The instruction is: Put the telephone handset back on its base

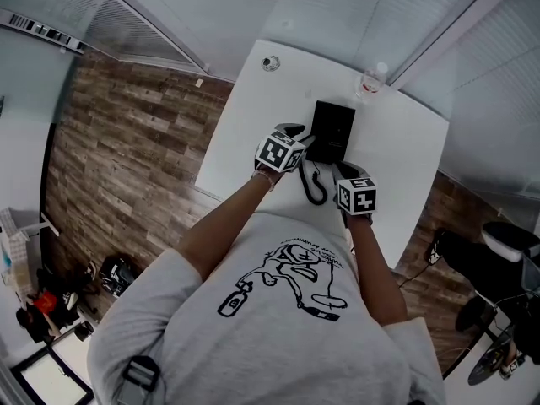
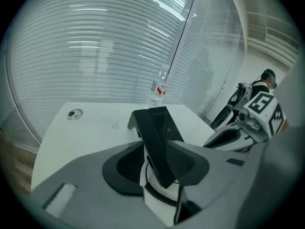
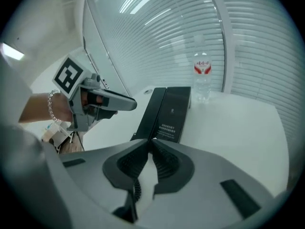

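The black telephone base (image 1: 337,129) (image 2: 167,123) (image 3: 175,111) lies on the white table (image 1: 405,142). The black handset (image 2: 153,135) (image 3: 151,112) runs along the base's left side; whether it sits in the cradle I cannot tell. My left gripper (image 1: 295,140) (image 2: 157,151) is shut on the handset's near end, one pad on each side. The coiled cord (image 1: 312,184) (image 2: 159,194) hangs below that end. My right gripper (image 1: 348,171) (image 3: 151,144) is shut just short of the base, holding nothing, with the cord (image 3: 136,190) showing under its jaws.
A clear water bottle (image 1: 374,78) (image 2: 158,88) (image 3: 202,75) stands at the table's far edge behind the phone. A round grommet (image 1: 270,62) (image 2: 74,114) sits at the far left corner. Window blinds back the table. Office chairs stand at the right.
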